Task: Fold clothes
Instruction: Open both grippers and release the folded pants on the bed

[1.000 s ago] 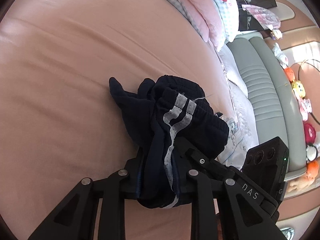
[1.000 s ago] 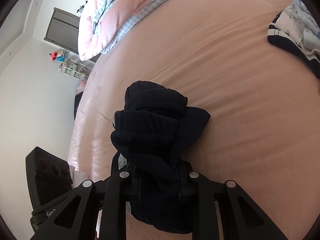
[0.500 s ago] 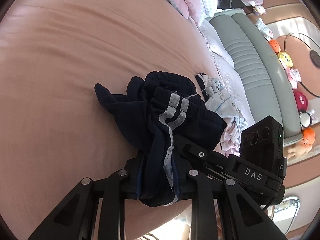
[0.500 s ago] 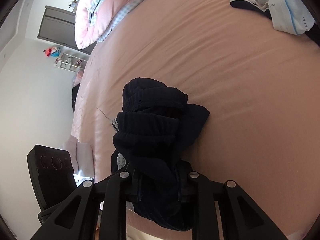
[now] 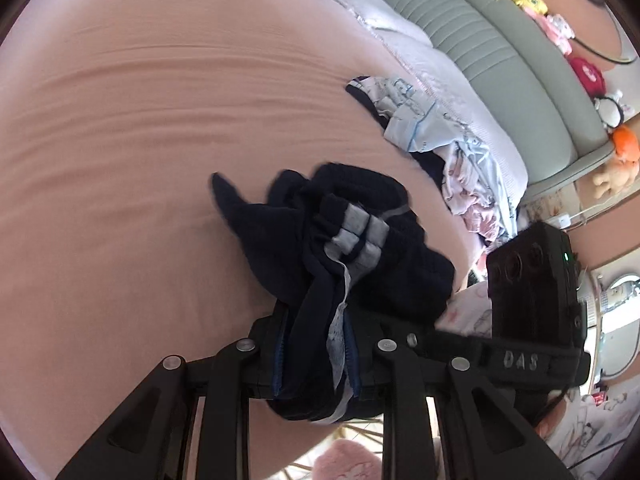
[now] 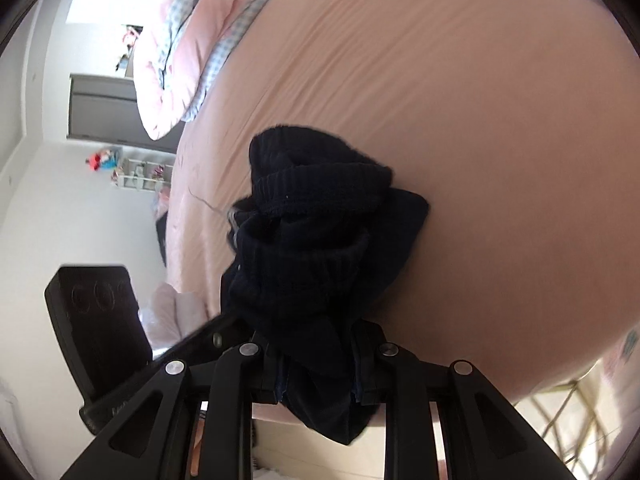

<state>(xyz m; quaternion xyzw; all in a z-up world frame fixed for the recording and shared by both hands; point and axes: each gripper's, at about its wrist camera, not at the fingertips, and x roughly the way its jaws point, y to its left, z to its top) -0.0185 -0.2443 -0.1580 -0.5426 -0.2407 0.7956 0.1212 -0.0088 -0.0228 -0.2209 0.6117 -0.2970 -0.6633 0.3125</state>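
Observation:
A dark navy garment (image 5: 340, 248) with grey stripes hangs bunched between my two grippers above the pink bed sheet (image 5: 140, 120). My left gripper (image 5: 316, 344) is shut on one part of it. My right gripper (image 6: 316, 356) is shut on another part, where the ribbed navy fabric (image 6: 316, 216) bulges up past the fingers. The right gripper's body and camera box (image 5: 532, 280) show at the right of the left wrist view; the left gripper's box (image 6: 96, 320) shows at the left of the right wrist view.
A pile of light printed clothes (image 5: 432, 128) lies on the bed by the grey-green headboard (image 5: 500, 48). A pink duvet (image 6: 180, 48) is heaped at the far side. Plush toys (image 5: 580, 72) line the headboard. The bed's edge and floor show below both grippers.
Both grippers have pulled back toward the bed's edge with the navy garment held. The clothes pile has come into the left view and slid to the top of the right view.

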